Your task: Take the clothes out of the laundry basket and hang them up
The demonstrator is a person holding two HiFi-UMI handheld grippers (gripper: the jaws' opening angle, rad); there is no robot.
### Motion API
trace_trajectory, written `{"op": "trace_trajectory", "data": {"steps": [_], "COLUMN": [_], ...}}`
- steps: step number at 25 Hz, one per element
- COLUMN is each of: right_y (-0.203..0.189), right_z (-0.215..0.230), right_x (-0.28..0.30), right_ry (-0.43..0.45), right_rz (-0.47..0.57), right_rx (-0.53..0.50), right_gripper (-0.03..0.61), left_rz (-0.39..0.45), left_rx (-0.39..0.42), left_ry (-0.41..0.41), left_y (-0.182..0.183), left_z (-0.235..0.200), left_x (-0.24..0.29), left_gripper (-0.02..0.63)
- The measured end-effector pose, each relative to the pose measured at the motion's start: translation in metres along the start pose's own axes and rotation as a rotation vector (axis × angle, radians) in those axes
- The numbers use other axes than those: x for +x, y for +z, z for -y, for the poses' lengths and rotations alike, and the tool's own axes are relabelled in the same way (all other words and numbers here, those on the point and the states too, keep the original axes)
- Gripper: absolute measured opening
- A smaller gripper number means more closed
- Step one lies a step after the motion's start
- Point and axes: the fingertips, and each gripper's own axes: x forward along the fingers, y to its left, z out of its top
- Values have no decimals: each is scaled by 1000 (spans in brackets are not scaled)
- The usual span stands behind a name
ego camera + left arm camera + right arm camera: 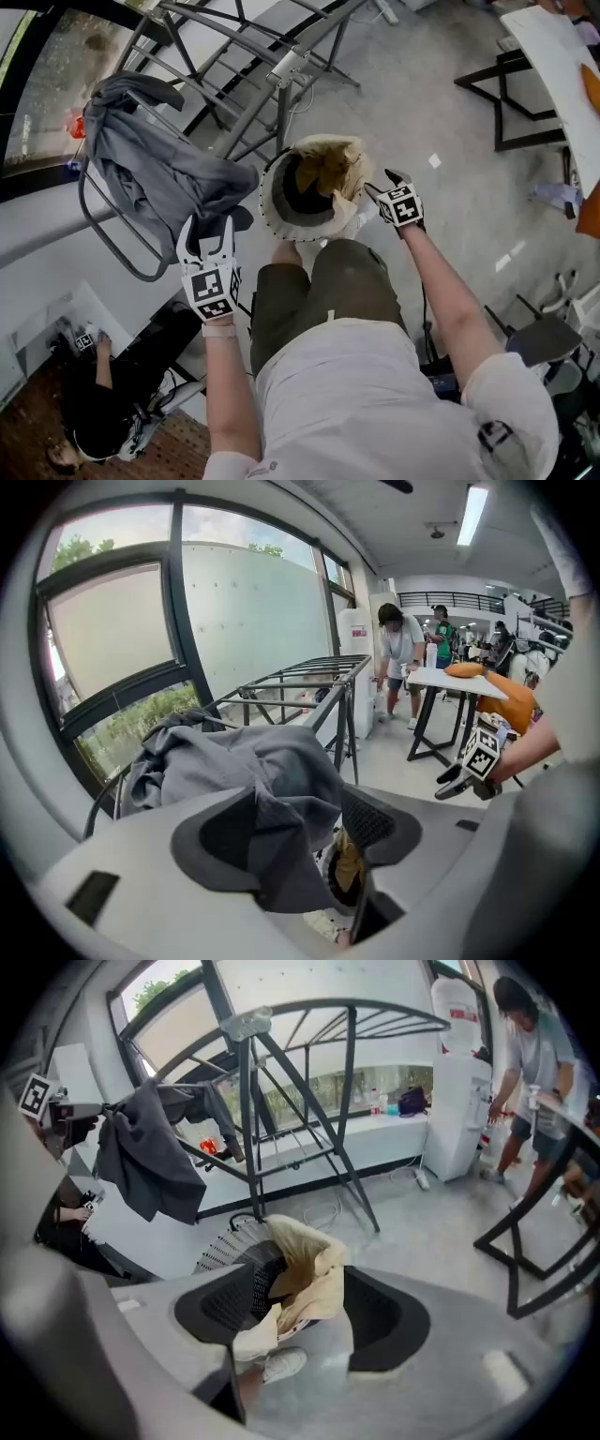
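Now: right gripper (386, 184) jaws wide and empty, just beside the basket (267, 202) rim; tan garment (333, 167) heaped inside. Left gripper (211, 231) jaws apart, a loose fold of the grey garment (155, 169) on the rack (281, 75) between them. Lower your right gripper squarely and pinch the top fold only.

Grey garment (155, 164); tan cloth (336, 167); white slatted basket (270, 214); dark grey metal rack (246, 116).

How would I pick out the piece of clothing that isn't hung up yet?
Find the metal drying rack; a round white basket stands at its foot. The tan garment spilling over its rim is it; the grey garment hangs on the rack.
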Motion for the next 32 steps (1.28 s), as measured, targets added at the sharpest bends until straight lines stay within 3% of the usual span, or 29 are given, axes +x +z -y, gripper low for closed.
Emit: {"op": "trace_trajectory", "data": {"steps": [7, 13, 17, 21, 22, 25, 26, 28, 32], "right_y": [-58, -91, -104, -113, -114, -110, -107, -99, -76], "right_z": [25, 53, 66, 63, 64, 60, 56, 47, 31], "right_x": [81, 140, 167, 183, 184, 180, 176, 168, 147], "right_ry": [9, -10, -51, -72, -90, -142, -153, -163, -147], "right_rz": [-130, -194, -243, -256, -244, -213, -204, -186, -119], "right_rx": [107, 138, 173, 272, 288, 265, 242, 201, 176], "right_gripper": [282, 282, 282, 279, 247, 143, 106, 60, 48], "left_rz": [50, 58, 124, 132, 126, 69, 68, 90, 158], "left_rx": [30, 91, 65, 33, 70, 370, 401, 382, 333], "left_ry": [82, 74, 80, 94, 78, -30, -48, -62, -95], "left_y": [3, -15, -7, -12, -14, -18, -19, -18, -11], "left_z": [-2, 3, 5, -3, -3, 0, 1, 0, 1], "left_x": [-2, 3, 11, 10, 11, 14, 13, 12, 9], "left_gripper": [270, 270, 270, 270, 270, 270, 270, 270, 270]}}
